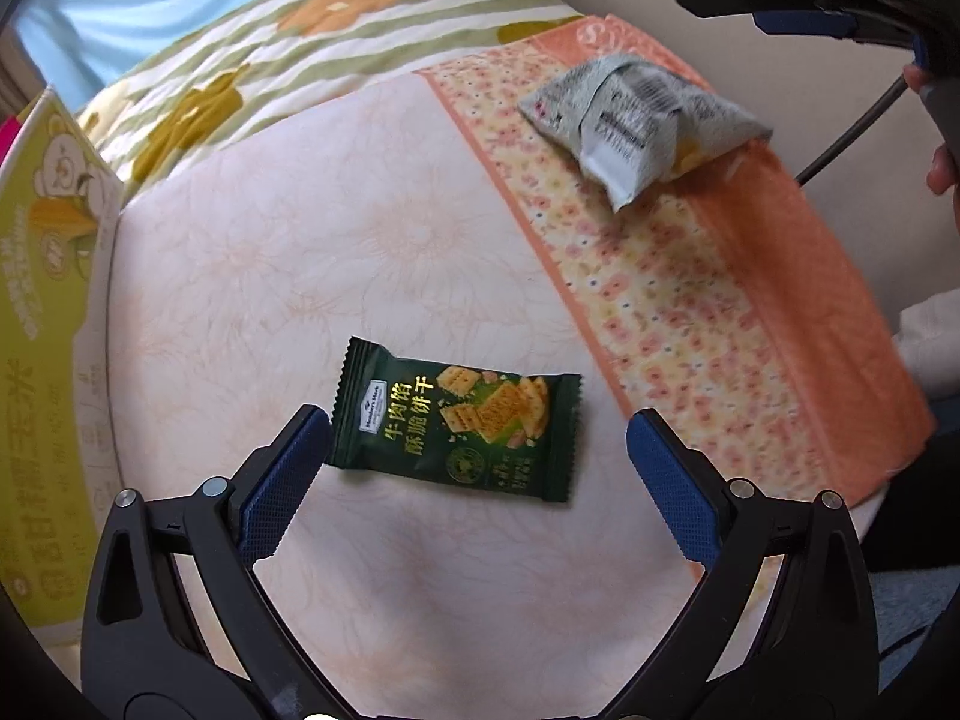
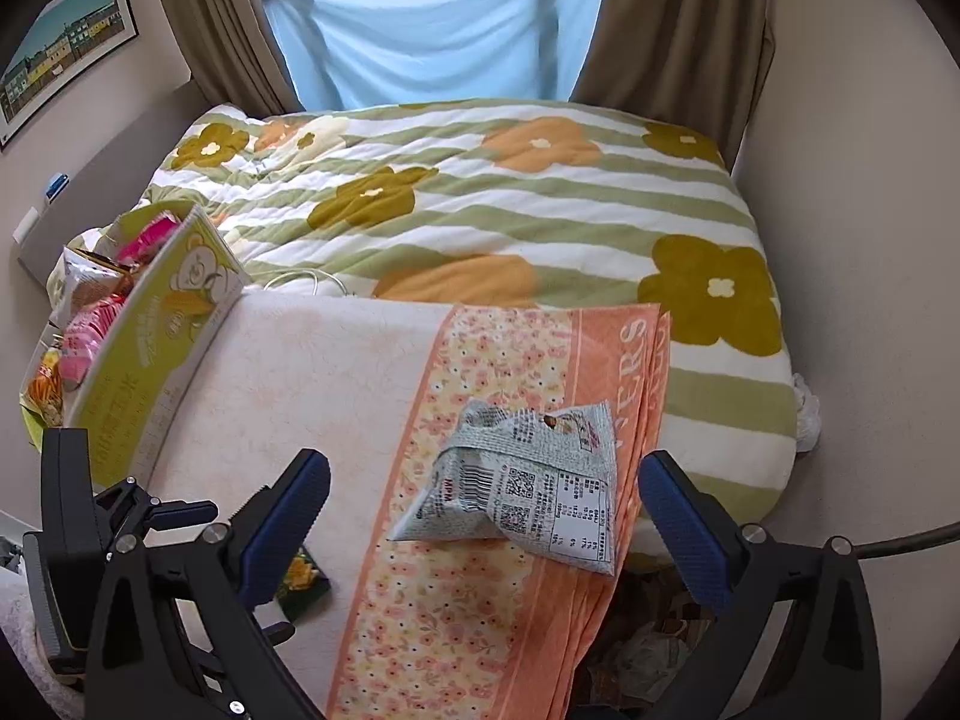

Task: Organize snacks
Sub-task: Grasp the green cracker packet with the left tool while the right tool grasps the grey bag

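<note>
The left hand-held gripper (image 1: 477, 444) hangs over the pale towel (image 1: 336, 252) with its jaws spread wide and nothing between them. The dark green cracker packet (image 1: 456, 420) lies flat on the towel's pale middle part, its left end just beside the left finger's blue pad (image 1: 282, 480), well apart from the right pad.

The right hand-held gripper (image 2: 483, 504) is released too — jaws wide, empty — and sits above the towel's orange flowered band (image 2: 480, 354). The grey-green snack pouch (image 2: 528, 486) rests on that band near the towel's right edge, printed back upward with barcode and QR codes showing, between the two fingers in this view; whether either pad touches it cannot be told. In the left wrist view the same pouch lies toward the towel's far right corner.

The towel is spread on a bed with a green-striped, flower-patterned quilt (image 2: 480, 192). At the towel's left edge stands a yellow-green cardboard box (image 2: 150, 336) printed with a cartoon bear; it holds pink and orange snack packets (image 2: 90, 324). A corner of the green packet shows under the right gripper's left finger.
</note>
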`<action>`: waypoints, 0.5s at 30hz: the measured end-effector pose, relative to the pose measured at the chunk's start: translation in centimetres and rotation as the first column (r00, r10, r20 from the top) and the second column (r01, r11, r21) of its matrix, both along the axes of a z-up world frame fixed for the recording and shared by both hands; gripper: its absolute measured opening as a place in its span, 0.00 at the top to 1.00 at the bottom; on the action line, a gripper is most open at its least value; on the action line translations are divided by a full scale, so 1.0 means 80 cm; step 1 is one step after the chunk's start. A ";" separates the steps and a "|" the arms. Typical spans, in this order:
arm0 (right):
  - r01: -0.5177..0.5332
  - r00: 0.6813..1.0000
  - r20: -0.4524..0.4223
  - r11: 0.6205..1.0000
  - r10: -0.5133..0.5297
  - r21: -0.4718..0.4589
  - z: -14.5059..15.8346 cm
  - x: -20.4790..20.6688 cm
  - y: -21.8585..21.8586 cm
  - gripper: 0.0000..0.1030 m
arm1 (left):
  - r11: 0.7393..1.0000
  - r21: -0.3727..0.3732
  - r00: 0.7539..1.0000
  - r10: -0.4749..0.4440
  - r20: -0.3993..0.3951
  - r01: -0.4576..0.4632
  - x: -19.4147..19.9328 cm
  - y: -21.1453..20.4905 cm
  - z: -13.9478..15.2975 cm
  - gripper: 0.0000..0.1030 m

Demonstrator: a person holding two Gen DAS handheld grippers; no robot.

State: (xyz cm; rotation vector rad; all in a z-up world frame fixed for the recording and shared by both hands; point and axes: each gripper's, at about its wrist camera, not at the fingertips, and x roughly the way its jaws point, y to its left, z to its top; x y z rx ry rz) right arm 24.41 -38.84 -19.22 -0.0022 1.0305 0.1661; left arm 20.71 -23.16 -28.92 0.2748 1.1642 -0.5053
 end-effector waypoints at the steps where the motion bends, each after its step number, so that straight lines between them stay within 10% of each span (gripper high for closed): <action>1: 0.001 1.000 -0.010 1.000 -0.001 0.000 -0.010 0.002 -0.002 0.01 | 1.000 0.013 1.000 -0.007 0.016 0.007 -0.001 -0.001 -0.004 0.04; 15: -0.008 0.998 -0.060 1.000 0.007 -0.025 -0.061 0.015 0.006 0.01 | 0.999 0.031 1.000 -0.025 0.019 0.024 0.017 -0.001 -0.042 0.00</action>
